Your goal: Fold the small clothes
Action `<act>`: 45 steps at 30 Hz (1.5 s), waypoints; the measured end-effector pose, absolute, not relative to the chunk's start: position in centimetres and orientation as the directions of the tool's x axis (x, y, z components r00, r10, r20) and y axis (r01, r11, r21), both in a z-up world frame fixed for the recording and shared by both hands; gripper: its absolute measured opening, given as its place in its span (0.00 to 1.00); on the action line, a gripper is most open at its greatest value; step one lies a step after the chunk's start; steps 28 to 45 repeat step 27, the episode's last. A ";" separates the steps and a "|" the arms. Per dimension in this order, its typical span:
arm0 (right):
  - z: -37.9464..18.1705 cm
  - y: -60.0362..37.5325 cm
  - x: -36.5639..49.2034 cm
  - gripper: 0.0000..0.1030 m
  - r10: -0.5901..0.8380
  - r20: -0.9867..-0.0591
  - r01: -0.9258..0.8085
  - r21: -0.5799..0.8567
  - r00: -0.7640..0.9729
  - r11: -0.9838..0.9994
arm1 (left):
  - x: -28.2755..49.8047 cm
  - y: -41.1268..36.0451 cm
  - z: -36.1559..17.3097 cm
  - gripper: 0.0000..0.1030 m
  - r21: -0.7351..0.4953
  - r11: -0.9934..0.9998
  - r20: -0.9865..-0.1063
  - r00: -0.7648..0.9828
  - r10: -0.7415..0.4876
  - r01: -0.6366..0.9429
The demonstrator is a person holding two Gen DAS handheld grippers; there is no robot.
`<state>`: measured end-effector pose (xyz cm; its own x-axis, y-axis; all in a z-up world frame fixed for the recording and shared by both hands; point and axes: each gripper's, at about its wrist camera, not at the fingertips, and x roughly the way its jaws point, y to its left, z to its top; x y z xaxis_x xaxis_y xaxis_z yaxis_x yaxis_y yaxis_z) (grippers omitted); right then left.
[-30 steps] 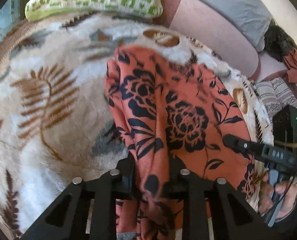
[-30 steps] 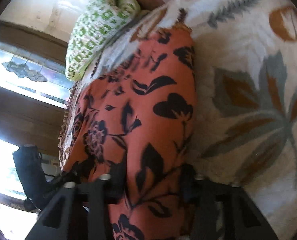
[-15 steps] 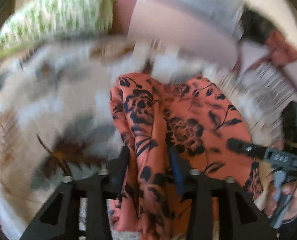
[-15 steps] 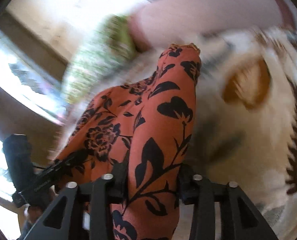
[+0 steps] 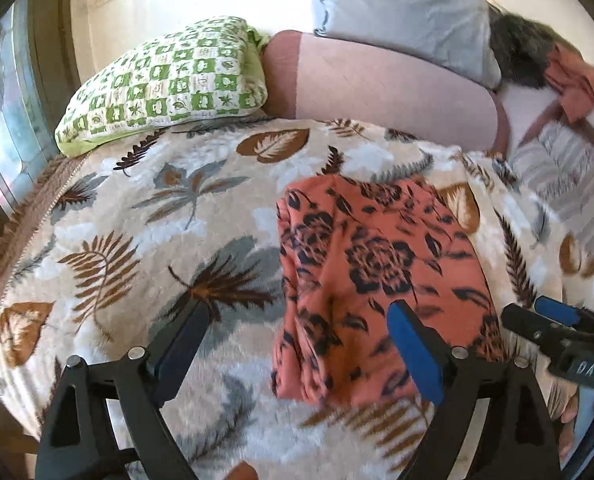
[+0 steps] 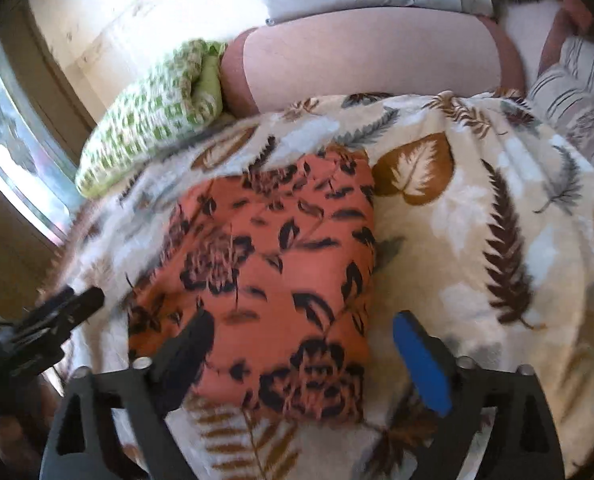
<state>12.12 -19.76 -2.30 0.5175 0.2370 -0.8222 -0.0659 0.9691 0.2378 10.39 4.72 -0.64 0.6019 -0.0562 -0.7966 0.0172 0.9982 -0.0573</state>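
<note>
Leaf-print blanket (image 5: 145,248) covers the bed. Left hand-held gripper (image 5: 297,344) and right hand-held gripper (image 6: 303,342) jaws opening, nothing clamped. Folded orange floral garment (image 5: 377,264) lies on blanket at 12 o'clock ahead. Green checkered pillow (image 5: 169,84) farther, 11 o'clock.

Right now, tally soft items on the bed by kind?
Orange floral garment: 1
Green checked pillow: 1
Grey pillow: 1
Pink bolster: 1
Leaf-print blanket: 1
Total: 5
</note>
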 end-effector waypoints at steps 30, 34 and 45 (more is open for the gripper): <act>-1.1 -16.7 9.7 0.95 0.106 -0.863 -0.095 0.068 0.495 0.993 | 7.9 0.8 2.3 0.98 -0.010 0.997 -0.769 0.636 -0.058 0.079; -1.1 -16.7 9.7 0.95 0.106 -0.863 -0.095 0.068 0.495 0.993 | 7.9 0.8 2.3 0.98 -0.010 0.997 -0.769 0.636 -0.058 0.079; -1.1 -16.7 9.7 0.95 0.106 -0.863 -0.095 0.068 0.495 0.993 | 7.9 0.8 2.3 0.98 -0.010 0.997 -0.769 0.636 -0.058 0.079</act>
